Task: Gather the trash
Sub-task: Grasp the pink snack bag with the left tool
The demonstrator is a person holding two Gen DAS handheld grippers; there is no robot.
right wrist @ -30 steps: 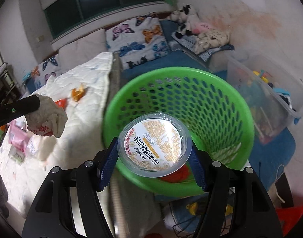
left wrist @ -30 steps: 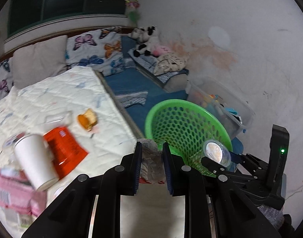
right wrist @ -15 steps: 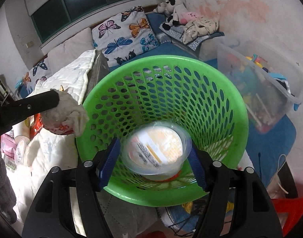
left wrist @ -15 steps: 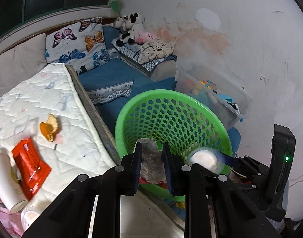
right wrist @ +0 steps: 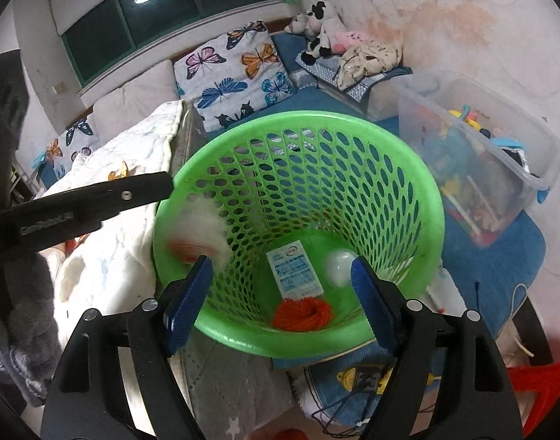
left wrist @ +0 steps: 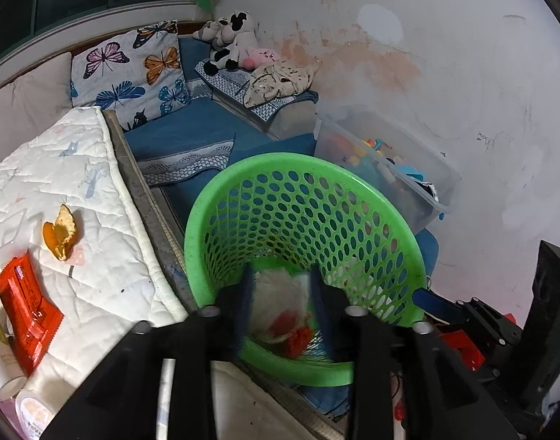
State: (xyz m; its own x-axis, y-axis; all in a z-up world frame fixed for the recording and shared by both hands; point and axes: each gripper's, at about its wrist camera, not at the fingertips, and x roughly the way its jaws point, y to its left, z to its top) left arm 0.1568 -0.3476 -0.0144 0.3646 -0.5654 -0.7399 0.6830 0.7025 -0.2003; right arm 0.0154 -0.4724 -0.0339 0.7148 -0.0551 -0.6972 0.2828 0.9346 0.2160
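A green mesh basket (left wrist: 193, 234) (right wrist: 305, 117) stands on the floor beside the bed. My left gripper (left wrist: 281, 273) hangs over its near rim with the jaws opening. A crumpled white wrapper with red print (left wrist: 280, 304) is blurred between the pads, dropping free; in the right wrist view the wrapper (right wrist: 202, 227) falls just below the left gripper's finger (right wrist: 140, 187). My right gripper (right wrist: 280, 264) is over the basket, jaws opening and nothing between them. At the bottom lie a clear lidded cup (right wrist: 340, 267), a blue-white packet (right wrist: 294, 275) and a red bundle (right wrist: 302, 313).
On the white quilt (left wrist: 78, 183) lie an orange peel (left wrist: 59, 233), a red wrapper (left wrist: 23, 311) and white cups (left wrist: 8, 370). A clear toy bin (left wrist: 408, 161) (right wrist: 481, 154) sits right of the basket by the wall. Butterfly pillows and plush toys are behind.
My left gripper moved over the basket and its jaws parted, dropping the wrapper. My right gripper widened and let go of the lidded cup, which fell to the basket's bottom.
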